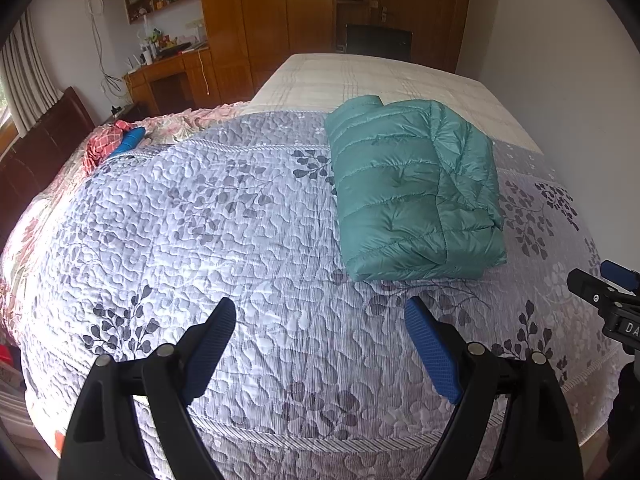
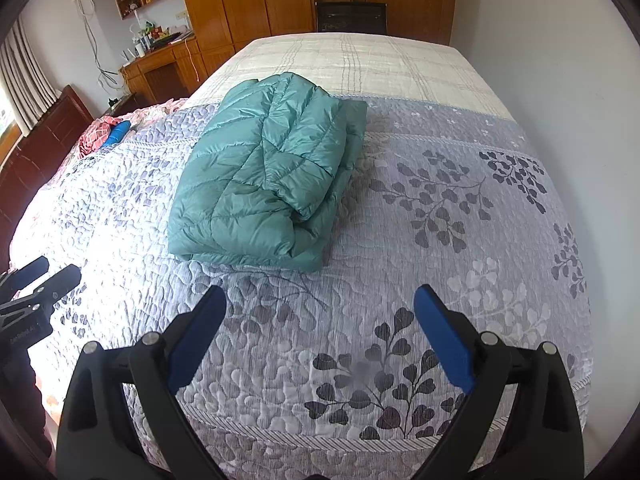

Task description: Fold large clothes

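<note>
Hovering above the near end of the bed, the left gripper (image 1: 320, 312) had its two blue-padded fingers (image 1: 430, 350) spread wide, with nothing between them and only the quilt (image 1: 208, 240) showing in the gap. It touched neither the bedding nor the garment. The right gripper (image 2: 320, 300) was held the same way: fingers (image 2: 444, 340) far apart, empty, clear of the fabric below.

The teal puffer jacket (image 1: 412, 196) lay folded into a thick, roughly rectangular bundle on the grey-and-white leaf-patterned quilt, ahead of both grippers and apart from them. In the left wrist view it sat ahead and to the right; in the right wrist view the jacket (image 2: 260, 188) sat ahead and to the left, so it lay between the two lines of sight. Its far edge reached close to where the quilt gave way to a pale checked sheet (image 1: 360, 80).

Each gripper showed at the margin of the other's view: the right one at the right edge (image 1: 608, 292), the left one at the left edge (image 2: 36, 292).

Near the dark headboard (image 1: 44, 148) on the left lay a red patterned cloth (image 1: 102, 144) with a blue object (image 1: 130, 140) beside it. A wooden desk (image 1: 168, 76) and wardrobe (image 1: 256, 20) stood beyond the bed.
</note>
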### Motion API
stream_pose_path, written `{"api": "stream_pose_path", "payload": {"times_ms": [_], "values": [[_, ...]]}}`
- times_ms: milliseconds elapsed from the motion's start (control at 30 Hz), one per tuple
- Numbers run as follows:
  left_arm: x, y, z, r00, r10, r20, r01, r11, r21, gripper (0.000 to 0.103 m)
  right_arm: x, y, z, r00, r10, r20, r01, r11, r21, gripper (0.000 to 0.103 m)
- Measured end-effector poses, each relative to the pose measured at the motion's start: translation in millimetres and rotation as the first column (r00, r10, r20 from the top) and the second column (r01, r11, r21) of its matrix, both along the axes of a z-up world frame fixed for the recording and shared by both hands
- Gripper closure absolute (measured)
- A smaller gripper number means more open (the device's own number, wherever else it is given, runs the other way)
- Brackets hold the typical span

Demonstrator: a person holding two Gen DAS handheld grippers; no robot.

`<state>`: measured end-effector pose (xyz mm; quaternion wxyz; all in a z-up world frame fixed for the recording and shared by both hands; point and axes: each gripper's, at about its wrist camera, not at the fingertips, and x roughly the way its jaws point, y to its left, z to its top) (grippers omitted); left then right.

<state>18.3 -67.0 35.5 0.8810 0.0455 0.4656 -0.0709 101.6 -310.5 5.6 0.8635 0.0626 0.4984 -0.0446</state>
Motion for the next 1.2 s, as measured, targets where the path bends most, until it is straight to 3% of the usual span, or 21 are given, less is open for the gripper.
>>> {"api": "stream_pose_path", "payload": {"times_ms": [1200], "values": [[5.2, -3.2, -2.7, 1.000, -0.012, -0.028, 0.012, 1.000, -0.013, 0.017, 2.5, -1.5, -2.9, 1.000, 0.014, -0.014, -0.014, 1.000, 0.010, 0.009]]}}
